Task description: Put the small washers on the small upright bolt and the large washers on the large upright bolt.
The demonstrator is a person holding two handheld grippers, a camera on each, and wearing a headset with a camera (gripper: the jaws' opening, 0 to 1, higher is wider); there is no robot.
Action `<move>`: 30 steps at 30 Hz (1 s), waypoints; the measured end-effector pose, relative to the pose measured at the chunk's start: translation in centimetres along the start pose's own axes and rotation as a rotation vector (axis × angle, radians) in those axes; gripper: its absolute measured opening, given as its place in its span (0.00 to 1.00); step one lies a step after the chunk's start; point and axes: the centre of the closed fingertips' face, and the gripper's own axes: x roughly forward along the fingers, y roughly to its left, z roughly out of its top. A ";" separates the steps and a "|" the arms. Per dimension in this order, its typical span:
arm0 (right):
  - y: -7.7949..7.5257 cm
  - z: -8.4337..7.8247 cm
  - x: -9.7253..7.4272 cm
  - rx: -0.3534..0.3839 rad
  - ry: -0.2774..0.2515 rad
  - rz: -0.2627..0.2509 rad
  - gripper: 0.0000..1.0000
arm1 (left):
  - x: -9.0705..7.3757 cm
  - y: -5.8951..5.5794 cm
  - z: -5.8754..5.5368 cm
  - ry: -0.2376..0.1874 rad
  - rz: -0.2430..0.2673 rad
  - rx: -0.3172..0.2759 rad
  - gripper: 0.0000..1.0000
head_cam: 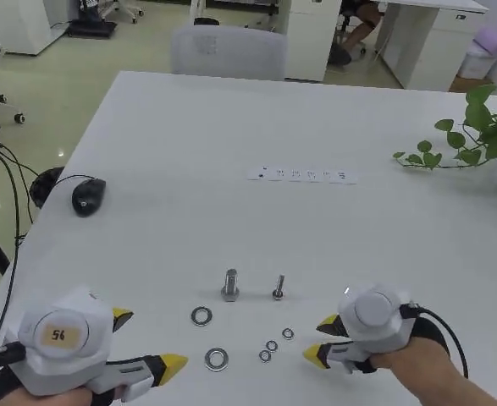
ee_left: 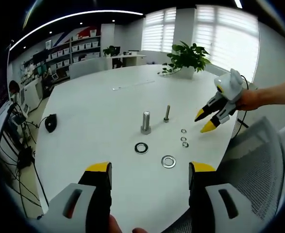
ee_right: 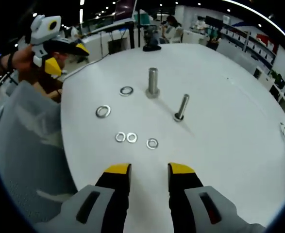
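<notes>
While both pairs of tongs hover low over the near edge of the white worktop (head_cam: 189,152), neither holds anything. The white, yellow-tipped left tongs (head_cam: 148,341) stand with their jaws wide apart. The matching right tongs (head_cam: 318,340), held in a person's hand (head_cam: 413,362), have their jaws parted by a narrower gap. All the washers lie flat on the worktop between the two pairs. One of the two large flat steel washers (head_cam: 201,316) rests just ahead of the left tongs' tips, and the other (head_cam: 217,359) lies just beside them, toward the right tongs. Three small steel washers (head_cam: 271,345) sit close together in a short slanting row just beside the right tongs' tips, on the side facing the left tongs. Beyond the washers, ahead of both pairs, two bolts stand upright on their heads, near each other but not touching. The large steel bolt (head_cam: 230,285) is on the left tongs' side and the small steel bolt (head_cam: 278,288) is nearer the right tongs. Every washer lies apart from both bolts. Farther off, a black computer mouse (head_cam: 88,196) lies well beyond the left tongs, and a leafy green plant (head_cam: 477,131) stands well beyond the right tongs.
</notes>
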 end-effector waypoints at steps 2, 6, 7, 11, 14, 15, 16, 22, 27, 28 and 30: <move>0.3 -0.2 -0.1 0.014 -0.006 -0.007 0.32 | 0.0 -0.1 0.0 0.000 -0.001 0.002 0.64; 1.0 -0.4 -0.2 0.023 -0.013 -0.009 0.31 | 0.2 -0.3 0.0 0.005 -0.012 0.011 0.64; 1.1 -0.5 -0.2 0.025 -0.012 -0.008 0.31 | 0.3 -0.4 0.0 0.007 -0.016 0.016 0.64; 1.5 -0.5 -0.4 0.031 -0.014 -0.010 0.31 | 0.3 -0.6 0.1 0.007 -0.025 0.026 0.64; 1.5 -0.4 -0.3 0.035 -0.018 -0.015 0.31 | 0.3 -0.6 0.2 0.006 -0.031 0.033 0.64; 1.6 -0.3 -0.3 0.036 -0.019 -0.016 0.31 | 0.3 -0.6 0.2 0.007 -0.034 0.034 0.64; 1.6 -0.2 -0.2 0.039 -0.020 -0.014 0.31 | 0.3 -0.7 0.1 0.011 -0.037 0.037 0.64; 1.2 0.1 0.8 0.028 -0.002 -0.020 0.28 | 0.4 -0.8 0.0 0.014 -0.043 0.038 0.64; -0.2 0.8 2.2 0.074 0.002 -0.033 0.24 | 0.7 -1.0 0.0 0.018 -0.046 0.034 0.64; -0.3 0.9 2.4 0.076 0.003 -0.030 0.24 | 0.7 -1.0 0.0 0.018 -0.046 0.034 0.64; -0.4 1.3 2.9 0.067 0.012 -0.028 0.23 | 0.8 -1.2 0.1 0.018 -0.049 0.036 0.64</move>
